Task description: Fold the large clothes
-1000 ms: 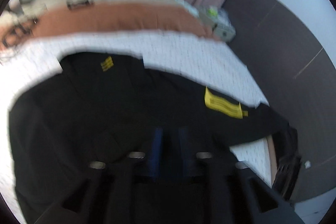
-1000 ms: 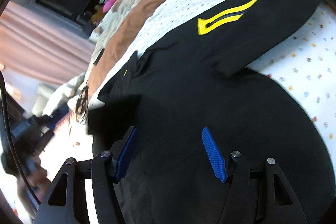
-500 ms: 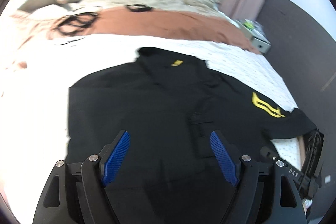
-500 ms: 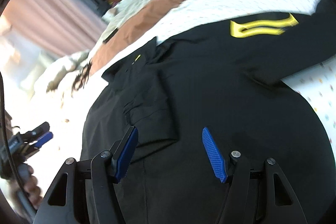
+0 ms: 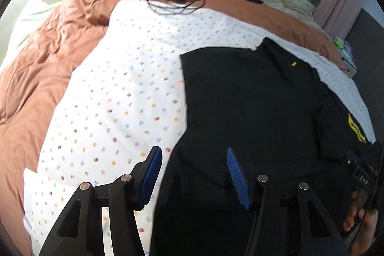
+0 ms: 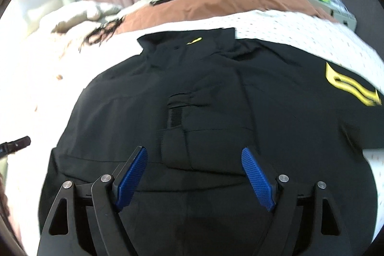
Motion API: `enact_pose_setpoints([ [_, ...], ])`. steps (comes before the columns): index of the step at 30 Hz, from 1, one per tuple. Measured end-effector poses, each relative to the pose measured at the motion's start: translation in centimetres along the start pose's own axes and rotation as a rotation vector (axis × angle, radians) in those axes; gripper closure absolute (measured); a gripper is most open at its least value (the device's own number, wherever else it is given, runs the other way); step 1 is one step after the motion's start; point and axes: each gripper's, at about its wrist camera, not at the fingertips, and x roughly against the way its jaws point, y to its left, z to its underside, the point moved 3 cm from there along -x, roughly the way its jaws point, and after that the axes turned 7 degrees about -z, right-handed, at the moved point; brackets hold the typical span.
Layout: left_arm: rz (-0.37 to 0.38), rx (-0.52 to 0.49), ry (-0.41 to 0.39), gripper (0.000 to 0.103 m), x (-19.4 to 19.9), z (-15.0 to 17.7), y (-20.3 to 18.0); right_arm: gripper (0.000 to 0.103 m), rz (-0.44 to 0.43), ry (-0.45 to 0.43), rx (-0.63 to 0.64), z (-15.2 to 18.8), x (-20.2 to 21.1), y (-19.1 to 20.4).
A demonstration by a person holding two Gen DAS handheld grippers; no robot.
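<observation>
Grippers (image 5: 194,160) (image 6: 194,160) gaping, empty, above black jacket (image 6: 216,92)

The left gripper (image 5: 193,169), jaws shut a second ago, now has them spread, its left jaw over the sheet (image 5: 124,97). The right gripper (image 6: 194,174) has swung to face the jacket (image 6: 216,88) collar squarely, with the folded sleeve between its jaws.

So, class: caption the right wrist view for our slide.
Open right tongs hover over a black jacket spread on the floral bedsheet.
</observation>
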Motion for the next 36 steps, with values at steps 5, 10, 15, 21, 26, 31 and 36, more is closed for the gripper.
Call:
enact_pose_setpoints([
  [5, -0.015, -0.006, 0.049, 0.05, -3.0, 1.8, 1.4, 0.022, 0.047, 0.053, 0.063, 0.2, -3.0, 1.3],
  [10, -0.08, -0.023, 0.093, 0.061, -6.3, 2.9, 1.7, 0.035, 0.144, 0.079, 0.132, 0.7, -4.6, 0.9],
  [15, -0.08, 0.029, 0.102, 0.065, -7.6, 3.1, 2.6, 0.044, 0.189, 0.031, 0.029, 0.0, -2.5, -2.9],
  [21, -0.103, 0.046, 0.093, 0.065, -7.3, 2.6, 2.5, 0.045, 0.219, -0.103, -0.222, -0.8, 3.2, -10.2],
  [26, -0.119, 0.084, 0.09, 0.065, -7.1, 2.4, 2.7, 0.045, 0.092, -0.155, -0.513, 1.2, 6.5, -16.7],
  [31, -0.141, 0.098, 0.076, 0.065, -6.0, 2.0, 2.4, 0.045, -0.037, -0.16, -0.674, 4.3, 6.8, -19.0],
  [36, -0.154, 0.079, 0.06, 0.065, -4.4, 1.7, 1.9, 0.045, -0.202, -0.166, -0.732, 4.9, 5.1, -18.6],
])
